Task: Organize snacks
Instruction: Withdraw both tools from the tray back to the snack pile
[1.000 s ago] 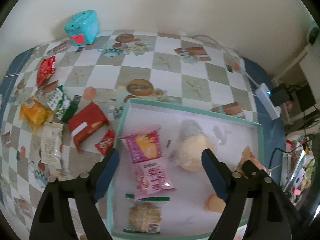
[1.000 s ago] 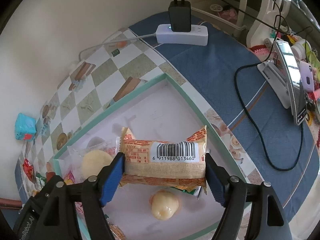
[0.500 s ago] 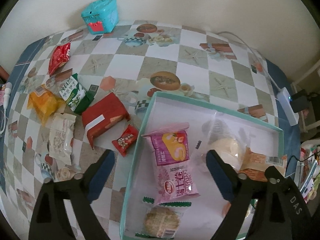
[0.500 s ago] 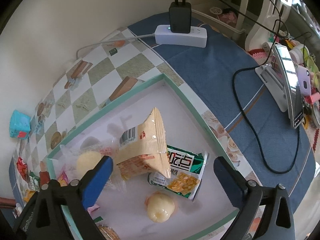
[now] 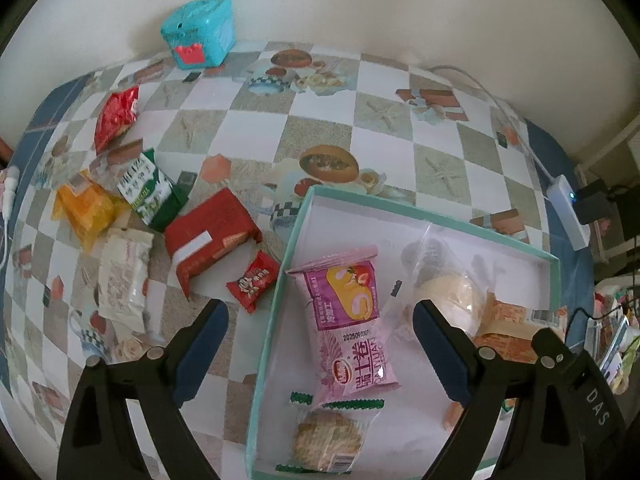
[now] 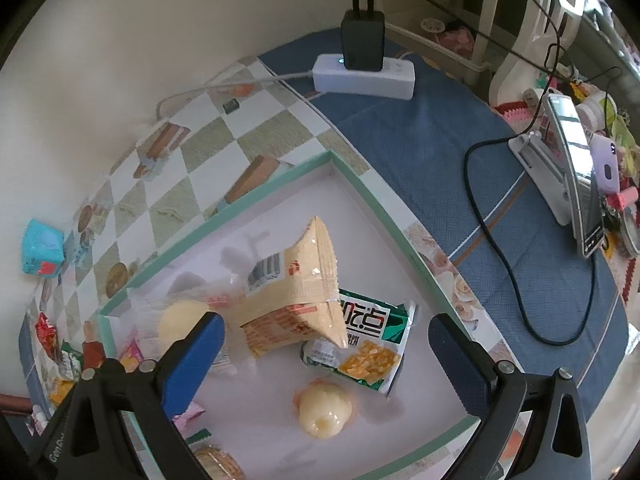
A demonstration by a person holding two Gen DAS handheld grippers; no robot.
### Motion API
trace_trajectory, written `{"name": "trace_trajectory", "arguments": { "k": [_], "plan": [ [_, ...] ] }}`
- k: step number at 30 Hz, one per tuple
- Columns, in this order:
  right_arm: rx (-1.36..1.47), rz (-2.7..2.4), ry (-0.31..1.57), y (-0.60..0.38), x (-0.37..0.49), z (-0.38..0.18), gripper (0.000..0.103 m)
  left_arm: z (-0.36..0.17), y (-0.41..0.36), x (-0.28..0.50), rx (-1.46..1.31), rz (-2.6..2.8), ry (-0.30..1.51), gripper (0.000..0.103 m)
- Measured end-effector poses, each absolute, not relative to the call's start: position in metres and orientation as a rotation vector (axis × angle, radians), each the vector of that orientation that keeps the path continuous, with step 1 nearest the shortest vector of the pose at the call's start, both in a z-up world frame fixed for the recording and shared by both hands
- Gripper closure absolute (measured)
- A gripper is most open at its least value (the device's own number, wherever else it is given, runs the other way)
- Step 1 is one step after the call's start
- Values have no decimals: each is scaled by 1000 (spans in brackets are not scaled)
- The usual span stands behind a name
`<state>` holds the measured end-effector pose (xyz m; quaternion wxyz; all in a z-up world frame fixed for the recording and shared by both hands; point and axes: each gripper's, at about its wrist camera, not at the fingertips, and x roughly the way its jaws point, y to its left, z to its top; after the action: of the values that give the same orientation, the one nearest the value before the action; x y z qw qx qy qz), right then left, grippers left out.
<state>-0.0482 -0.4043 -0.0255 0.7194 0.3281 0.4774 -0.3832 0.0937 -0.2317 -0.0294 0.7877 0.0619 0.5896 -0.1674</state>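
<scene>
Two views, left wrist first: left gripper [image 5: 318,334] spread wide with nothing between the blue pads, hovering over the left wall of the teal-rimmed box [image 5: 280,300]. Compared with a second ago, jaws wider apart and more of the checkered tablecloth [image 5: 320,128] in sight, with the teal tin [image 5: 199,32] now lower in the picture. Inside the box: pink cake-roll packet [image 5: 352,316] lying flat, round biscuit pack [image 5: 330,438] just below it, pale bun in clear wrap [image 5: 448,288] to its right, orange-tan packet [image 5: 508,328] now beside that bun, where only a corner showed before. Loose on the cloth left of the box: small red candy packet [image 5: 254,282], red box-shaped pack [image 5: 210,234], white wrapper [image 5: 122,276], green-and-white pack [image 5: 148,194], yellow pack [image 5: 84,208], red bag [image 5: 116,116]

Right wrist next: right gripper [image 6: 326,354] fully spread, empty. A second ago clamped on the orange-tan packet [image 6: 296,296] with barcode up; now released, packet lying tilted in the box [image 6: 256,208], one end propped on the green corn-snack packet [image 6: 368,344], other end against the wrapped bun [image 6: 180,316]. Round jelly cup [image 6: 324,410] near the box's front, apart from the pads. White power strip [image 6: 364,76] and black cable [image 6: 504,272] on the blue cloth beyond the box
</scene>
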Motion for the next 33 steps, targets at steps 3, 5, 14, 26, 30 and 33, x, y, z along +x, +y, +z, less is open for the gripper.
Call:
{"name": "trace_trajectory", "arguments": {
  "k": [3,5,14,26,30,33],
  "plan": [
    [708,-844,1052,-399,-45,-20,0,-17,-229,92,201,-366,1223,9],
    [700,-830,1053,-395,-41,-17,0,-10,-225,91,232,-367,1199,9],
    [600,-752,1063,-356,-14,-5,0,-2,-170,106,257,-241,1162,9],
    [463,-582,1109,-282,27,-4,0,0,-56,132,128,-21,1191,9],
    [440,-557,1115,-266,35,-5,0,1,-20,138,88,46,1190,9],
    [427,-538,1113,-254,40,-4,0,1,4,141,54,83,1193,9]
  ]
}}
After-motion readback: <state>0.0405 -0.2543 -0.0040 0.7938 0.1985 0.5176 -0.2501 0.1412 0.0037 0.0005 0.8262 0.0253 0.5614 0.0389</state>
